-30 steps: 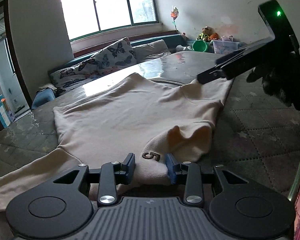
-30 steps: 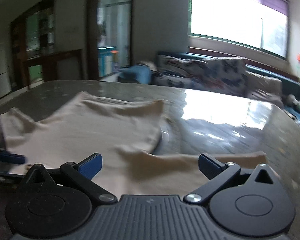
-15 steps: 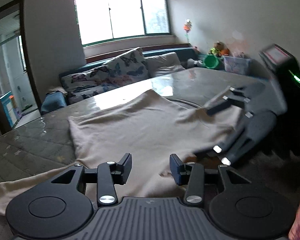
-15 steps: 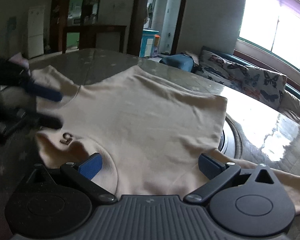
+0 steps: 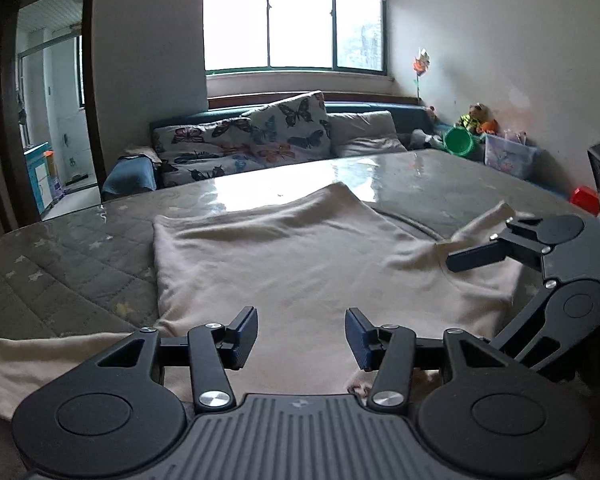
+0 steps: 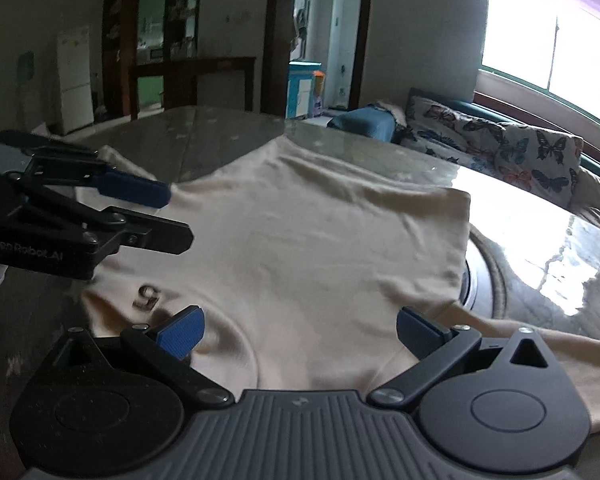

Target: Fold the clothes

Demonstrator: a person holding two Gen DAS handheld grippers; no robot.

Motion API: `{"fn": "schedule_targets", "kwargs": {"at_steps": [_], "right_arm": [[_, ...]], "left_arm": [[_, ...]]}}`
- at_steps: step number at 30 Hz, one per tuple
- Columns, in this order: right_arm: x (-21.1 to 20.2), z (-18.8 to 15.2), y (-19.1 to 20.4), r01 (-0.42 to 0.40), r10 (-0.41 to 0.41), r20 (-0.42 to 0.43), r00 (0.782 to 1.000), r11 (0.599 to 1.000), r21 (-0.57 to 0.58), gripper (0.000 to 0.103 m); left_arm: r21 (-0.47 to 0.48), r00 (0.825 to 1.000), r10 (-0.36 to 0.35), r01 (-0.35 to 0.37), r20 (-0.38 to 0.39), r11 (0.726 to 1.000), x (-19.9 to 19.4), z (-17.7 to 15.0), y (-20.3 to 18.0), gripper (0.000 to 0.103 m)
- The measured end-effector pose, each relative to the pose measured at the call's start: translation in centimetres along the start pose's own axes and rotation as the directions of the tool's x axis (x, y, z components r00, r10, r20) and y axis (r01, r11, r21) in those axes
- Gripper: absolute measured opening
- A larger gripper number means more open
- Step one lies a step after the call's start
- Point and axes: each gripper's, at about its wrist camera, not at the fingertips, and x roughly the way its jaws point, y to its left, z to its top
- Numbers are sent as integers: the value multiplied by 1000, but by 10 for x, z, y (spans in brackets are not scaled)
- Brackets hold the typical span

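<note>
My left gripper has jaws parted at a middling width, just been opening, nothing pinched between the blue pads; only flat cloth lies beneath the gap. My right gripper is spread wide, pads clear of the fabric, nothing held. The beige sweatshirt lies spread on the quilted table, a mostly flat panel with soft wrinkles. In the right wrist view a dark "5" mark sits on the sweatshirt just beyond my right gripper's near-left pad, beside a curved seam. One beige sleeve trails off past my right gripper's right side; in the left wrist view another strip of the sweatshirt runs off to the left, just ahead of the left gripper. In that view the right gripper comes in from the right edge over the sweatshirt's right side, where the cloth bunches up into a raised fold. Beyond the sweatshirt the table top is glossy and reflects the window. Past the table: a sofa with butterfly cushions, a green bucket and stuffed toys in the corner. The right wrist view shows an open doorway and a white fridge far beyond the sweatshirt.
</note>
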Motion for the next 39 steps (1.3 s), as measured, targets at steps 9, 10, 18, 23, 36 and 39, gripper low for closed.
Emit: {"fn": "schedule_targets", "kwargs": {"at_steps": [9, 10, 18, 23, 36, 39], "right_arm": [[-7, -1, -11, -6, 6, 15, 1000, 999, 44, 103], [-5, -2, -10, -8, 7, 6, 1000, 999, 42, 103], [-9, -4, -10, -9, 8, 18, 1000, 999, 32, 103], [-5, -1, -11, -6, 5, 19, 1000, 999, 39, 103], [7, -9, -16, -45, 48, -32, 998, 995, 84, 103], [9, -9, -19, -60, 65, -40, 997, 993, 104, 103]], "left_arm": [[45, 1000, -25, 25, -17, 999, 1, -14, -11, 49], [47, 999, -26, 27, -20, 999, 1, -14, -12, 49], [65, 1000, -21, 22, -11, 998, -2, -15, -15, 50], [31, 1000, 0, 1, -25, 1000, 0, -13, -9, 52], [-10, 996, 46, -47, -78, 999, 8, -17, -3, 88], [-4, 994, 57, -58, -92, 998, 10, -18, -4, 101]]}}
